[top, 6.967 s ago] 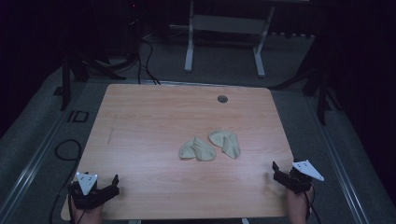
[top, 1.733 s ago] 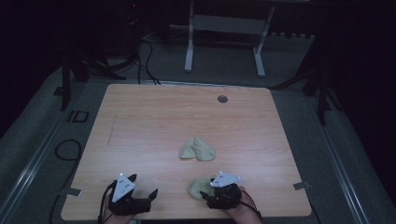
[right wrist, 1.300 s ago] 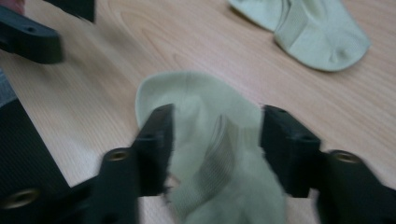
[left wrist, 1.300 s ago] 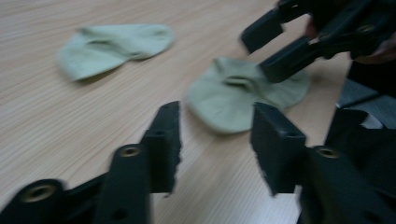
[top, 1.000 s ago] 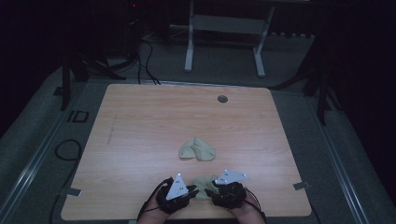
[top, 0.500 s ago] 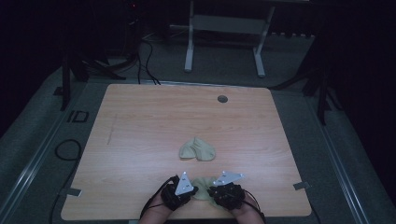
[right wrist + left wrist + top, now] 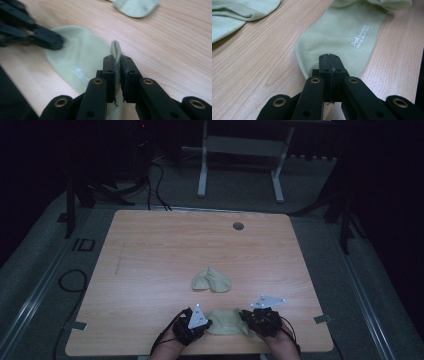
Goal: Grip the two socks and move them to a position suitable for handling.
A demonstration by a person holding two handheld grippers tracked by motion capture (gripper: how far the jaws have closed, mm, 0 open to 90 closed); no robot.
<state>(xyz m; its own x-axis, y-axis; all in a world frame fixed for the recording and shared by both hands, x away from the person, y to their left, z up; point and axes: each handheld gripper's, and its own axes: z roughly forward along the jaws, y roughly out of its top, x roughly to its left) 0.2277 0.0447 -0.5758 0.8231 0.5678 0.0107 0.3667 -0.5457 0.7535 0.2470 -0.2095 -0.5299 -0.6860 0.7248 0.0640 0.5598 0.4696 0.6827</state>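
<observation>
At the near edge of the wooden table: one pale green sock, lying flat between the two grippers, white printed lettering on its upper face.

Left gripper: jaws closed tight on the sock's rounded toe end; in the left gripper view the pads meet with thin fabric pinched between them, the rest of the sock running away across the wood.

Right gripper: jaws drawn narrow on the opposite end; in the right gripper view a ribbed fold of the cuff stands upright between the pads. These jaws have just been closing, and the cloth is now pressed between them.

Further item: second sock, same colour, crumpled in a loose heap near the table's middle, apart from the first and untouched by either gripper. Its edge appears at the top of both gripper views.

Fixture: round dark grommet toward the far edge.

Status, as judged: the work appears to be straightening or pairing the socks. Done: one sock brought to the near edge, gripped at both ends. Outstanding: pulling it out flat or folding it, then dealing with the crumpled one. Early stage; nothing folded or stacked yet.
</observation>
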